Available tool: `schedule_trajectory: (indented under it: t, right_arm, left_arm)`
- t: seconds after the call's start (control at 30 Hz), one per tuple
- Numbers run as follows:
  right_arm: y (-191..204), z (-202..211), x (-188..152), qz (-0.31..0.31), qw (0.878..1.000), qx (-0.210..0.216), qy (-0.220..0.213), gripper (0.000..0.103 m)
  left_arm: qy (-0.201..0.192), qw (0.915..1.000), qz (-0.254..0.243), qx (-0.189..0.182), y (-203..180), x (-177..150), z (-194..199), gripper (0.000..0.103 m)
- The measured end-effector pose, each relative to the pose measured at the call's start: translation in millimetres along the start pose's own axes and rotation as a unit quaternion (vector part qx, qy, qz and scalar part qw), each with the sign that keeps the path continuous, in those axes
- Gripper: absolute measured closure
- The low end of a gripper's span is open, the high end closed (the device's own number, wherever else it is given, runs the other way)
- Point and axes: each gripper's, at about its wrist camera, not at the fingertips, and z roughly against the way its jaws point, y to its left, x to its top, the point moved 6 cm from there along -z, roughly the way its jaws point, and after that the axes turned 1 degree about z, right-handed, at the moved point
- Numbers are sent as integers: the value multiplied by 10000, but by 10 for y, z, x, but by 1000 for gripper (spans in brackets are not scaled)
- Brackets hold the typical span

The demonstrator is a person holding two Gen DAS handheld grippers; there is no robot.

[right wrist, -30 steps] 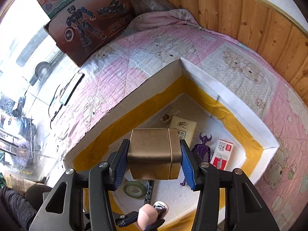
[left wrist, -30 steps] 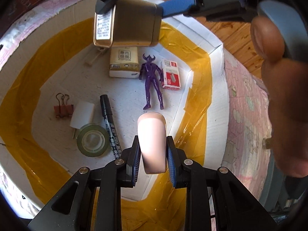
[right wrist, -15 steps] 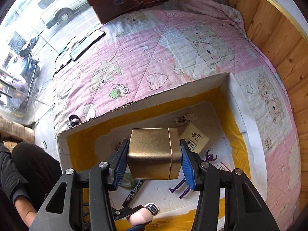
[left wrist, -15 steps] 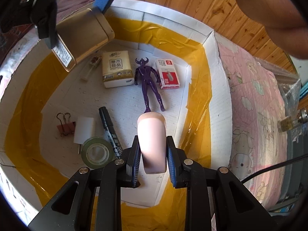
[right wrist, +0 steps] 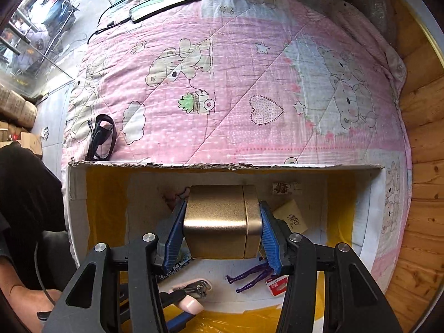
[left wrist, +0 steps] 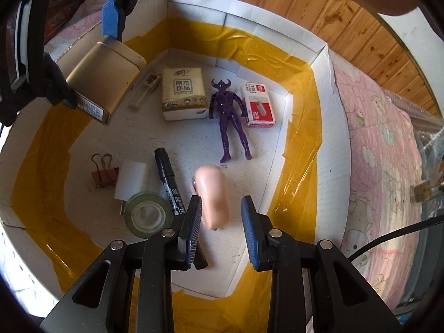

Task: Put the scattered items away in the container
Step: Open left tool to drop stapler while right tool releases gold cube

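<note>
The container is a white cardboard box (left wrist: pixel 277 36) lined with yellow tape, standing on a pink quilt; its torn rim (right wrist: pixel 166 165) shows in the right wrist view. My left gripper (left wrist: pixel 220 205) hangs over the box floor and its jaws are opening. A pink oblong case (left wrist: pixel 211 186) sits loose between them, with a gap on its right side, and it shows again low in the right wrist view (right wrist: pixel 190 305). My right gripper (right wrist: pixel 222 213) is shut on a gold tin (right wrist: pixel 219 222). It holds the tin (left wrist: pixel 102 80) inside the box at the left.
On the box floor lie a tissue pack (left wrist: pixel 184 97), a purple figure (left wrist: pixel 231 119), a red staples box (left wrist: pixel 258 104), a marker (left wrist: pixel 168 183), a tape roll (left wrist: pixel 147 216), binder clips (left wrist: pixel 104 172) and a white block (left wrist: pixel 133 180). Sunglasses (right wrist: pixel 101 138) and a phone (right wrist: pixel 163 2) lie on the quilt.
The left jaws have spread and let go of the pink case. The right gripper has rolled and carried the gold tin to the left and lower into the box.
</note>
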Motion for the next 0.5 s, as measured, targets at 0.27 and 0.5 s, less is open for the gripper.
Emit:
schedule_trajectory:
  t: [0.27, 0.5]
  right_arm:
    - [-26, -30, -2, -54, 9999, -121, 73, 51]
    - [-19, 52, -34, -173, 9997, -184, 49, 51]
  left_arm:
    - [162, 9998, 105, 50, 42, -19, -7, 62]
    - [199, 9997, 155, 40, 77, -24, 13, 59]
